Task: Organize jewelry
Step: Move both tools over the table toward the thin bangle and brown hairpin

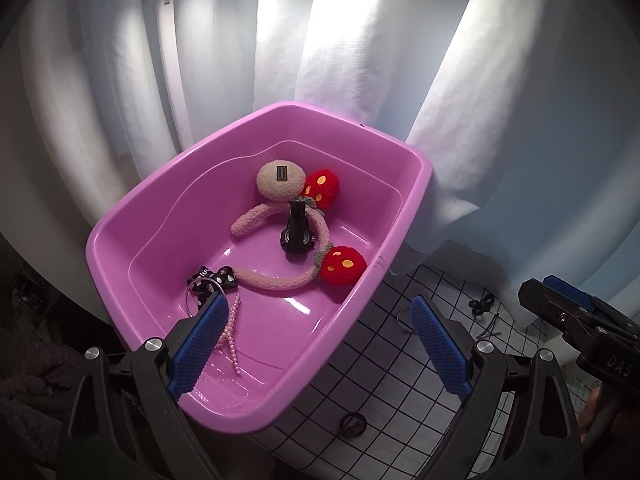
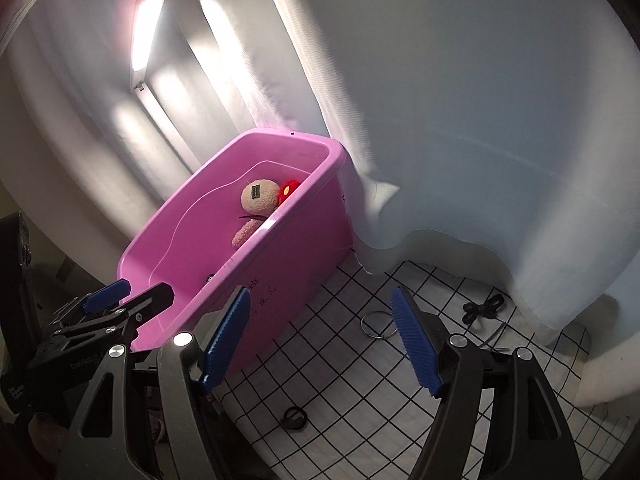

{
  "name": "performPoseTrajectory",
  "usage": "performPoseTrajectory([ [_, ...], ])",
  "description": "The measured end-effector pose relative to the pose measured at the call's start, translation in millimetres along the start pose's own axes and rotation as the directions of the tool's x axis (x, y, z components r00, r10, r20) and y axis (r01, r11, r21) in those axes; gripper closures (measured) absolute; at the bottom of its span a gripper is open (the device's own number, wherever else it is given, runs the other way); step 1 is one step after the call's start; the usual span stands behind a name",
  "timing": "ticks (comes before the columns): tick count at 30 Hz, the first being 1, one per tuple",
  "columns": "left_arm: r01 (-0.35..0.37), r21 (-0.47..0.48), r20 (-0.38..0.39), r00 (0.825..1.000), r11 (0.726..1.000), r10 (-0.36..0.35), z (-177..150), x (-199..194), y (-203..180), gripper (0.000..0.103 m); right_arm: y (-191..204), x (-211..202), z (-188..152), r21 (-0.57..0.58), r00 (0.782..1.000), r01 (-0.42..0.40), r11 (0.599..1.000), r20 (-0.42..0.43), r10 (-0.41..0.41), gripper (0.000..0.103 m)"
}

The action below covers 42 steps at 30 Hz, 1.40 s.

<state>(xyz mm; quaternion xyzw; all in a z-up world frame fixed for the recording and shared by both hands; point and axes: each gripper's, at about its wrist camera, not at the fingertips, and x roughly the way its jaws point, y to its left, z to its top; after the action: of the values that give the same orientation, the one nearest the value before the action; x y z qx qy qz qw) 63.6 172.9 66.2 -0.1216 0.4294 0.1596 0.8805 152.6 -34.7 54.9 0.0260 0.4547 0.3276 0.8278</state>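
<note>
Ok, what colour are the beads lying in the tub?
Pale pink beads, clearest in the left wrist view.

White curtain hangs in heavy vertical folds across the whole back, backlit in bright strips. Its hem bunches on the tabletop at the right. A slim lamp bar glows at upper left in the right wrist view; the same bar shows unlit-looking and pale in the left wrist view. Glare patch at top edge there. Tabletop covered with a white cloth printed in a black grid. Left margins of both views fall dark; details there cannot be told.
</note>
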Motion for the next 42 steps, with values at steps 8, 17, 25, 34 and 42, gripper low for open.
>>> performPoseTrajectory([
  [8,0.029,0.051,0.010,1.000,0.998,-0.030,-22.2,-0.8,-27.7,0.009,-57.9,-37.2,-49.2,0.087,0.997,0.065,0.994,0.043,-0.069,0.033],
  [17,0.074,0.098,-0.023,0.997,0.992,-0.072,-62.7,18.4,-57.6,0.008,-107.9,-50.6,-112.2,0.189,0.991,0.127,0.974,0.017,-0.132,0.033],
  [25,0.072,0.096,-0.059,0.996,0.993,-0.066,-90.7,40.8,-82.7,0.008,-132.0,-50.4,-137.4,0.214,0.990,0.135,0.967,0.002,-0.139,0.033],
  [34,0.002,0.079,-0.081,0.997,0.997,0.005,-113.7,58.6,-106.5,0.008,-156.2,-36.9,-145.6,0.178,0.994,0.104,0.979,-0.001,-0.105,0.033],
  [42,-0.028,0.071,-0.104,0.994,0.997,0.035,-117.4,84.4,-118.9,0.008,-167.5,-5.0,-137.9,0.163,0.996,0.086,0.983,-0.013,-0.085,0.033],
])
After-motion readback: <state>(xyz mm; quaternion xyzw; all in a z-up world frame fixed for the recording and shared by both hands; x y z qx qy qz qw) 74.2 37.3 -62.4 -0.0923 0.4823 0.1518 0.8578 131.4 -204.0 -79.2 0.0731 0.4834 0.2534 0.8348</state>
